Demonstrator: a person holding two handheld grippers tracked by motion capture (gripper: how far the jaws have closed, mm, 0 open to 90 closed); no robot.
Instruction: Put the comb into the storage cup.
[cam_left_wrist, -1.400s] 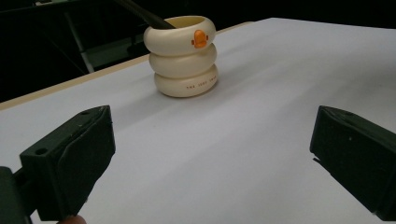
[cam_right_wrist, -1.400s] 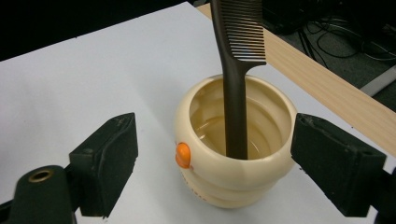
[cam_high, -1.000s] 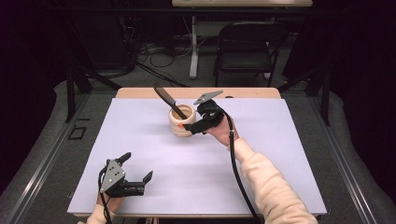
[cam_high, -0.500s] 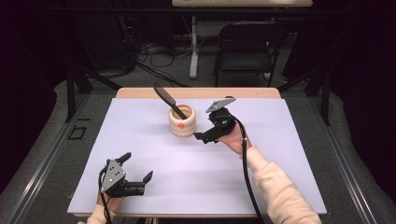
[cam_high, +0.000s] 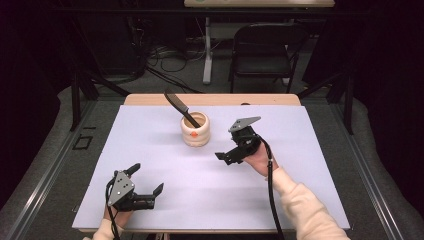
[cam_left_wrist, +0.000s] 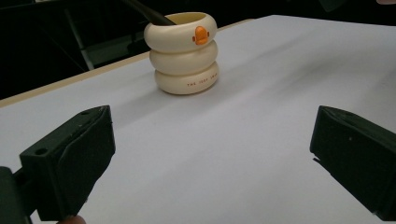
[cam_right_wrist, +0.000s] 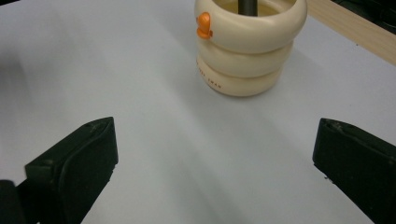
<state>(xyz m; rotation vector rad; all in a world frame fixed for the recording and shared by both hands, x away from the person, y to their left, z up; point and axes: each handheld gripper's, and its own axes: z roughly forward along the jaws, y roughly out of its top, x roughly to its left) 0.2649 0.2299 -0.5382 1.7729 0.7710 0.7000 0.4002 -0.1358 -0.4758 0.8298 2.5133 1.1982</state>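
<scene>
A cream holder of three stacked rings (cam_high: 195, 131) with an orange mark stands on the pale sheet, toward the table's far middle. A black utensil (cam_high: 178, 106) leans out of it to the far left. My right gripper (cam_high: 229, 151) hovers to the right of the holder, a short gap away, open and holding nothing. In its own view the holder (cam_right_wrist: 250, 44) and the utensil's shaft (cam_right_wrist: 247, 5) lie ahead of the spread right gripper (cam_right_wrist: 210, 168). My left gripper (cam_high: 146, 178) rests open near the front left edge. The holder (cam_left_wrist: 184, 53) stands well ahead of the left gripper (cam_left_wrist: 205, 163).
The pale sheet (cam_high: 310, 165) covers nearly the whole table, with a wooden strip (cam_high: 150, 99) showing at the far edge. A black chair (cam_high: 265, 45) and cables stand on the floor beyond. A cable (cam_high: 271, 195) trails from the right gripper along the sleeve.
My right gripper has drawn back from the holder's rim, moving right and toward me. The utensil stays in the holder. The left gripper has not moved.
</scene>
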